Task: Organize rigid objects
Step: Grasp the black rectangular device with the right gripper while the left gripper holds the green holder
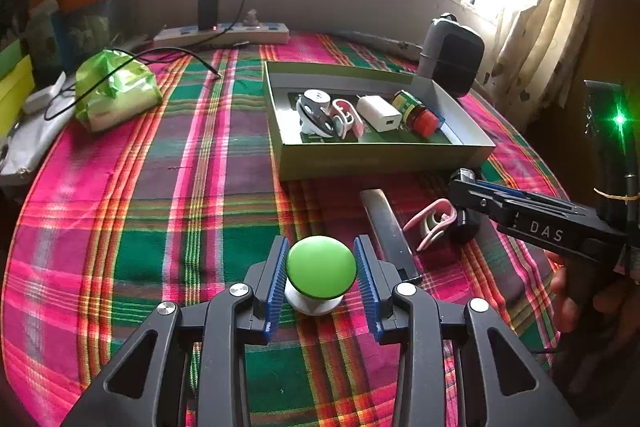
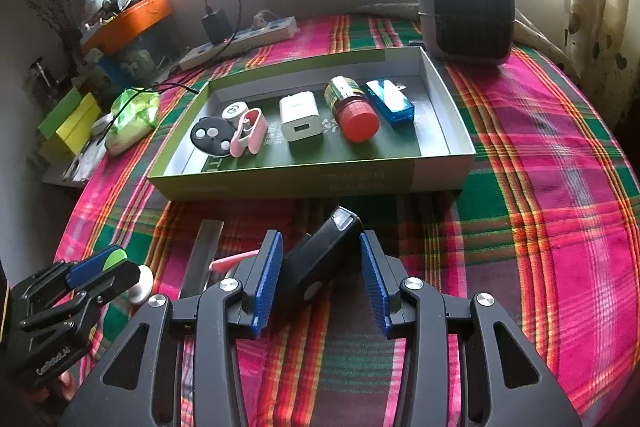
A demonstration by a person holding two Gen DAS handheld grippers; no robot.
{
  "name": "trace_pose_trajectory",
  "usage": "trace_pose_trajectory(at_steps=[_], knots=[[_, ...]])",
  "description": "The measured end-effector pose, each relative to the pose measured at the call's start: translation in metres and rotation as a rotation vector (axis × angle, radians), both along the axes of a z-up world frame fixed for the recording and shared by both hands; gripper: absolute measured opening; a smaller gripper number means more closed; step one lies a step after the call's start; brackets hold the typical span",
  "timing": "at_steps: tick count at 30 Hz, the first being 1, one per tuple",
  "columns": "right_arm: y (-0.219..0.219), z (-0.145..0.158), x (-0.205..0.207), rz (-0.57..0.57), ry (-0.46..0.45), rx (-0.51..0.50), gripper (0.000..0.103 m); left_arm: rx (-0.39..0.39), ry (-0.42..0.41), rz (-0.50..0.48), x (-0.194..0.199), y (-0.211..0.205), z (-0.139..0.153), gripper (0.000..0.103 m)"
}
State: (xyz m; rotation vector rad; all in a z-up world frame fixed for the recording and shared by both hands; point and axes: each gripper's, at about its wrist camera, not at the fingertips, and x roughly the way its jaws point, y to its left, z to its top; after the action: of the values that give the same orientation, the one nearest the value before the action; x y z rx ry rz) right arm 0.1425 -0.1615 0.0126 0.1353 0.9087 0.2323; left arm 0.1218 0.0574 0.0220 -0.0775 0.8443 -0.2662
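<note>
- Left gripper (image 1: 321, 273): jaws part-open, blue pads clamped on both sides of a green-capped white knob (image 1: 321, 267). Knob sits in front of the box, to the left.
- Right gripper (image 2: 321, 267): jaws part-open around a black rectangular device (image 2: 316, 259), tilted. The left pad touches it; contact on the right pad is hard to confirm, so probably a grip.
- Black device is just in front of the green box (image 2: 280, 179), near its front wall.
- A dark flat bar (image 1: 386, 227) and a pink clip (image 1: 430, 223) lie on the plaid cloth (image 1: 160, 187) in front of the box, between the two grippers.
- Inside the box, left to right: black-and-white round gadget (image 2: 212, 137), pink clip case (image 2: 250, 131), white charger (image 2: 300, 123), red-capped jar (image 2: 354, 111), blue USB stick (image 2: 390, 101).
- Grey heater (image 2: 466, 7) stands behind the box's right corner.
</note>
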Motion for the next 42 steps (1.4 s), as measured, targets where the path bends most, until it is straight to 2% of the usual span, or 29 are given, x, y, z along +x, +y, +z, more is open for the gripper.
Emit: trace_pose_trajectory(at_steps=[13,23,33,37,42], knots=[[0.004,0.0,-0.001,0.019,-0.007,-0.034,0.041,0.003,0.021,-0.009,0.006,-0.002,-0.005,0.032],[0.002,-0.006,0.011,-0.003,0.045,-0.02,0.041,-0.007,0.025,-0.008,0.007,-0.001,-0.006,0.032],[-0.004,-0.006,0.003,0.007,0.044,-0.075,0.041,0.002,0.024,-0.011,0.007,-0.002,-0.006,0.032],[-0.002,-0.007,0.001,0.025,0.044,-0.088,0.034,0.004,0.032,-0.009,0.008,-0.001,-0.007,0.032],[0.0,-0.007,-0.001,0.041,0.033,-0.098,0.032,0.006,0.03,-0.008,0.007,-0.001,-0.007,0.032]])
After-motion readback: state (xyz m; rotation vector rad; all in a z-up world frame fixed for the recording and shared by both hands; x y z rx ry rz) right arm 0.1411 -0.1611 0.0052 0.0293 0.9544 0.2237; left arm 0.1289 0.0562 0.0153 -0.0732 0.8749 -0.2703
